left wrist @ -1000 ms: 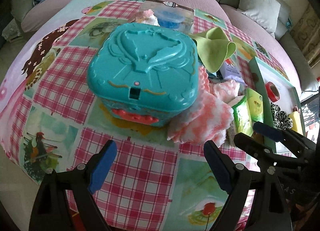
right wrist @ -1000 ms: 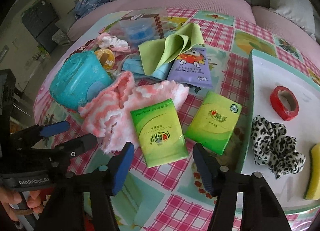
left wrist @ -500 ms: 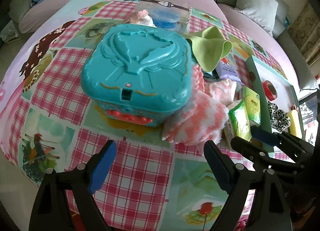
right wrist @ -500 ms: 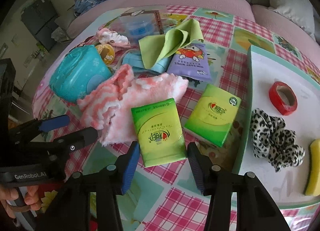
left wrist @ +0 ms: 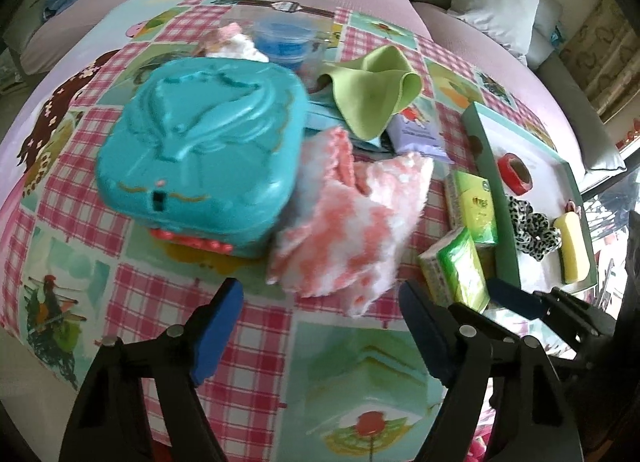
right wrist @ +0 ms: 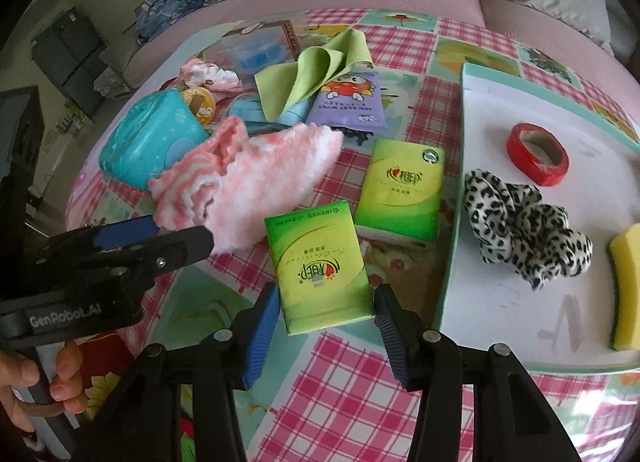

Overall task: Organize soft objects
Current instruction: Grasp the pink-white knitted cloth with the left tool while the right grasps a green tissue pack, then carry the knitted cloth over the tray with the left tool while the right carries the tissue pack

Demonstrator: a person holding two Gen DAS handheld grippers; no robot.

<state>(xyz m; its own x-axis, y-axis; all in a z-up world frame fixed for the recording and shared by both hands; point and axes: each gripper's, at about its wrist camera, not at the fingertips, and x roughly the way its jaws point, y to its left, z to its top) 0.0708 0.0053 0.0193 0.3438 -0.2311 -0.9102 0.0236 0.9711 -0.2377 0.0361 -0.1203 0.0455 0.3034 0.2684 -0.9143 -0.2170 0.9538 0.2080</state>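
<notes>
Two green tissue packs lie near the desk's right edge, and the right gripper (right wrist: pixel 324 326) has drawn in on the nearer tissue pack (right wrist: pixel 320 274): a second ago its jaws stood wider and further back, and now they bracket the pack's near end, half spread, with a sliver of desk still showing at each pad, so nothing is pinched yet. That suggests this pack is the next soft thing bound for the white tray (right wrist: pixel 500 302) at the right edge, where a leopard scrunchie (right wrist: pixel 524 230), a yellow sponge (right wrist: pixel 628 286) and a red tape roll (right wrist: pixel 538 154) already sit. The second tissue pack (right wrist: pixel 400 190) lies just beyond, beside the tray's rim. The left gripper (left wrist: pixel 320 326) has shifted from facing the teal case (left wrist: pixel 200 154) to facing the pink fluffy cloth (left wrist: pixel 352 226); its jaws are closing but remain wide apart with only the checked covering between them, the cloth lying just ahead. The left wrist view is smeared by motion, so the cloth's near edge is hard to place. Behind the cloth, a green cloth (right wrist: pixel 312 70) drapes over a purple wipes packet (right wrist: pixel 352 102), something blue underneath is mostly hidden, and the sponge is cut off at the right wrist view's border.
</notes>
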